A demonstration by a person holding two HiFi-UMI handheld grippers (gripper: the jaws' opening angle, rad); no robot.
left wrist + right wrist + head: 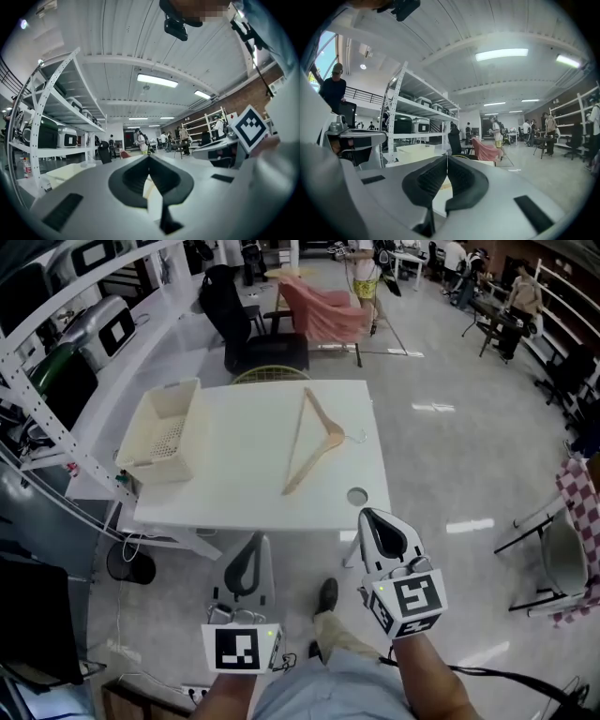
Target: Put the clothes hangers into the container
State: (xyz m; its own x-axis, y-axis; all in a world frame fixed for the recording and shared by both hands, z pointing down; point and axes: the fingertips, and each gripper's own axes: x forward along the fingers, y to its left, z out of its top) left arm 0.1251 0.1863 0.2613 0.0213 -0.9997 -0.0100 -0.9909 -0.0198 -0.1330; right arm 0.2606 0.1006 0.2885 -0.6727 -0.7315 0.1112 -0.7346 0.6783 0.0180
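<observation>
Clothes hanger (336,434), long axis near-far, apex right

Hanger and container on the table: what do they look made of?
Hanger: apparently wood, going by its light tan colour and plain, unpainted look. Container: likely moulded plastic, cream and matte, with a perforated grid floor. Both are too small in the picture to be sure.

1. The light wooden clothes hanger (333,435) looks smooth and matt; its small hook looks metal.
2. The cream plastic container (167,432) has a perforated floor.
3. The white table (244,474) is smooth and faintly satin.
4. The pale floor (450,456) is glossy and mirrors the lamps.
5. The left gripper (149,158) and right gripper (446,158) are matt grey plastic with ribbed black pads (429,180).
</observation>
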